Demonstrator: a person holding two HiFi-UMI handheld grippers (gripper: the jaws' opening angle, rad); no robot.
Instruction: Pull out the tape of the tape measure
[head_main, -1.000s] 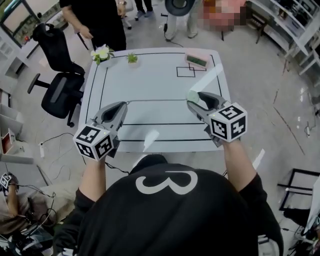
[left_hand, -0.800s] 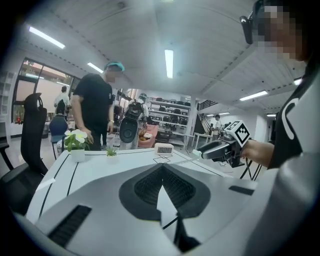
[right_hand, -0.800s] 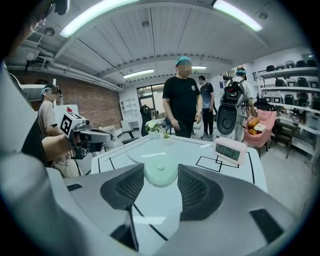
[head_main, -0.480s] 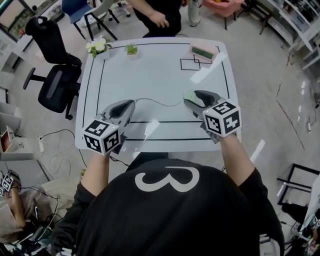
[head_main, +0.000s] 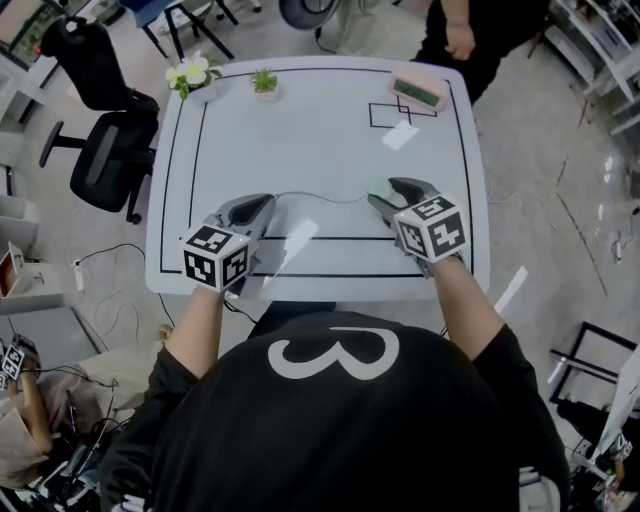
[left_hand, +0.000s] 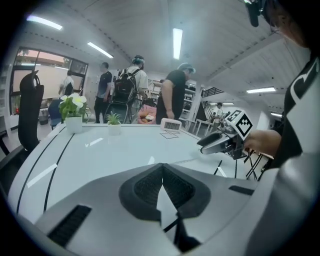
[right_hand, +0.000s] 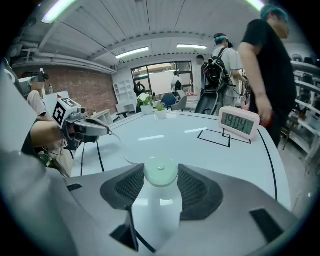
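The tape measure (right_hand: 160, 172), a small round pale-green case, sits just right of centre in the head view, clamped across its body between the pads of the right claw (head_main: 388, 190). Those jaws stand fairly wide only because the case fills the gap between them. From the case the tape (head_main: 320, 199) runs leftward as a thin pale line to the tip of the left claw (head_main: 265, 200), whose jaws are pressed fully together. In the left gripper view the pads meet with no gap, and the strip is too thin to make out there. Since the line ends at that tip in both the head view and the right gripper view, I judge that this claw is pinching the tape's end. The two claws sit level with each other and well apart over the lower half of the bench (head_main: 330, 120). That spacing is what keeps the length drawn out, though a slight bow in the line suggests it is not fully taut. Farther out, a pink clock (head_main: 418, 93) stands at the upper right beside marked rectangles. Two potted plants (head_main: 190, 75) stand at the upper left, and an office chair (head_main: 100, 160) is off the left edge
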